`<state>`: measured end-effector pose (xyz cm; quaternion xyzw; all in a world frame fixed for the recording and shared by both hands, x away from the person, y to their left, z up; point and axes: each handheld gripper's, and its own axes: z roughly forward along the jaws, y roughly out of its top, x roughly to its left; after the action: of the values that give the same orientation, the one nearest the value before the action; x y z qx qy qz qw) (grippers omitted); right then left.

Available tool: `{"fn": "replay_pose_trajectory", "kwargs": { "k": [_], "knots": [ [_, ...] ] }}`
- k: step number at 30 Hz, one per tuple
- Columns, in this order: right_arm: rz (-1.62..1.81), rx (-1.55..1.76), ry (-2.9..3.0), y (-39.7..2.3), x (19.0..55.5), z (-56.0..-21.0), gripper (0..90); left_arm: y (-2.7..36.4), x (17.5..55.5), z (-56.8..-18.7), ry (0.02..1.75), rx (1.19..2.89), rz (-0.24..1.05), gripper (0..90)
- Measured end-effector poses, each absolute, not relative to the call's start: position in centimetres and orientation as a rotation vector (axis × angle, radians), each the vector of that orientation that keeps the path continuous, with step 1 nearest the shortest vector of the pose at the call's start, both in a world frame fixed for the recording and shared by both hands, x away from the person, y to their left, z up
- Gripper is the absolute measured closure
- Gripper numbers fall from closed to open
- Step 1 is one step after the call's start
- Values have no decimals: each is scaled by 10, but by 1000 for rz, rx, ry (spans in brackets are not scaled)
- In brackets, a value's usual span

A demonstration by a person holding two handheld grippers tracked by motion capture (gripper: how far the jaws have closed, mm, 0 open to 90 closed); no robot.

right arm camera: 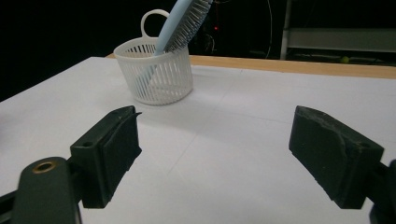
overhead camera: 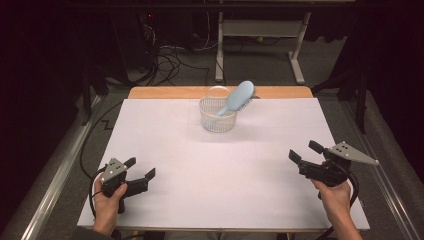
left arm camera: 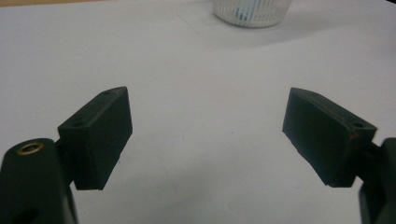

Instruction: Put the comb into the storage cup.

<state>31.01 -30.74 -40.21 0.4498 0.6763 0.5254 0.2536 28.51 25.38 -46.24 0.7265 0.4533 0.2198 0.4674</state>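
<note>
A small white slatted basket (overhead camera: 218,116) stands at the far middle of the white table. A light blue hairbrush (overhead camera: 237,98) leans in it handle down, its head sticking out to the upper right. The right gripper view shows the same basket (right arm camera: 156,73) and hairbrush (right arm camera: 180,24) ahead to the left. My left gripper (overhead camera: 140,168) rests near the front left corner, open and empty, held by a hand. My right gripper (overhead camera: 304,151) sits at the front right, open with nothing between its fingers. The basket's base (left arm camera: 252,10) shows at the top of the left gripper view.
The white table top (overhead camera: 210,165) has a wooden strip (overhead camera: 175,92) along its far edge. Behind it stand a desk frame (overhead camera: 260,40) and loose cables (overhead camera: 170,60) on the dark floor.
</note>
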Motion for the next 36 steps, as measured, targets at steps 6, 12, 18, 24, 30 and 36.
{"fn": "replay_pose_trajectory", "kwargs": {
  "k": [6, 12, 18, 24, 30, 36],
  "knots": [
    [1422, 1229, 1828, -312, 305, -405, 168, 254, 284, -462, 1111, 1780, 541, 169],
    [1423, 1238, 1821, -315, 301, -410, 168, 255, 284, -462, 1113, 1779, 543, 169],
    [1424, 1246, 1811, -320, 297, -413, 168, 254, 283, -462, 1112, 1779, 545, 169],
    [1413, 1263, 1803, -324, 293, -417, 168, 255, 282, -462, 1110, 1777, 543, 169],
    [1401, 1277, 1798, -328, 291, -422, 168, 256, 282, -462, 1112, 1772, 539, 169],
    [1391, 1289, 1792, -332, 287, -427, 168, 257, 281, -462, 1117, 1765, 536, 169]
  ]
}}
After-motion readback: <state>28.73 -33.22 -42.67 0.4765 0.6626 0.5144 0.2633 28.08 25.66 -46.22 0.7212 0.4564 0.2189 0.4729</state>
